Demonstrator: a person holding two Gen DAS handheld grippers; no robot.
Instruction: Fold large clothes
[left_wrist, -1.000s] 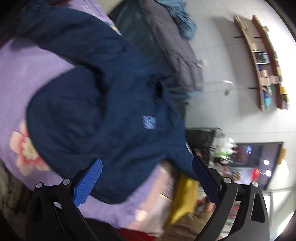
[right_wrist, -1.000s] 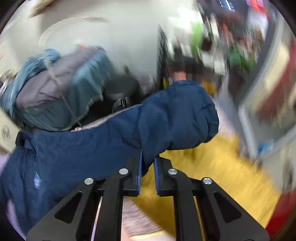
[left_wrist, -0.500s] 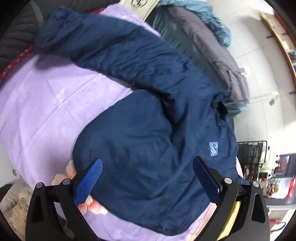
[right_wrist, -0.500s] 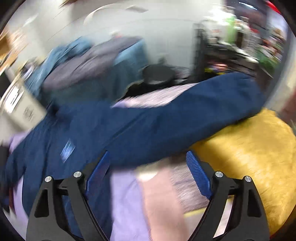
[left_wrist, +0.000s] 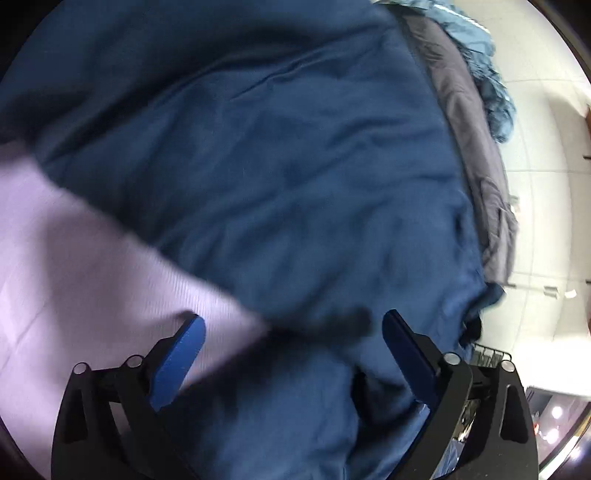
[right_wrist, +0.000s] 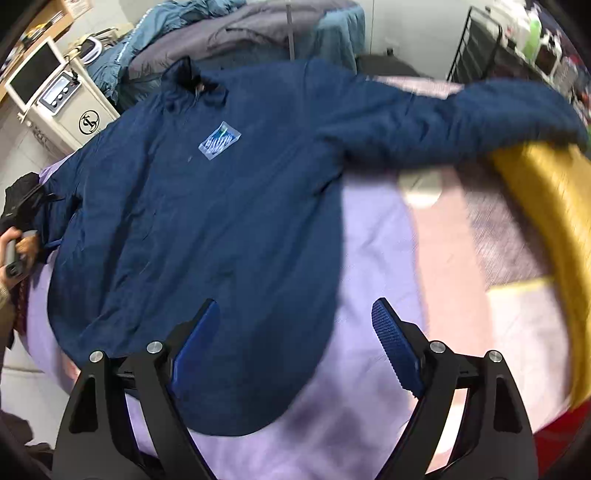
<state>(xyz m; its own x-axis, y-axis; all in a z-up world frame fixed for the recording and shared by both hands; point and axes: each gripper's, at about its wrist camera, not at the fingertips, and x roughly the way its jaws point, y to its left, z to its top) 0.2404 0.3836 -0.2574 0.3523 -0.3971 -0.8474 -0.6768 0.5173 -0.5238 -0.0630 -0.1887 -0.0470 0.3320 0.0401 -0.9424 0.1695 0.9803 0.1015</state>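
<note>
Left tool (left_wrist: 291, 332): mine, blades spread apart, empty, low over the jacket's edge where it meets the lilac sheet (left_wrist: 74, 258).
Right tool (right_wrist: 295, 332): spread apart, empty, above the hem at 6 o'clock.
Navy jacket (right_wrist: 207, 221): spread front-up on the bed, collar at 11 o'clock, one sleeve (right_wrist: 461, 114) out toward 2.
Handling: looks padded, soft, bulky, probably slippery; I'd pinch cuff or hem.
Room: bare sheet at 5 o'clock; yellow cushion (right_wrist: 546, 206) crowds 3; clothes pile (right_wrist: 240, 33) at 12.

left claw (left_wrist: 291, 332) jaws spread, empty | low over navy jacket (left_wrist: 258, 166) | jacket on lilac sheet (left_wrist: 74, 266) | grey garment (left_wrist: 476, 147) beyond | blurred
</note>
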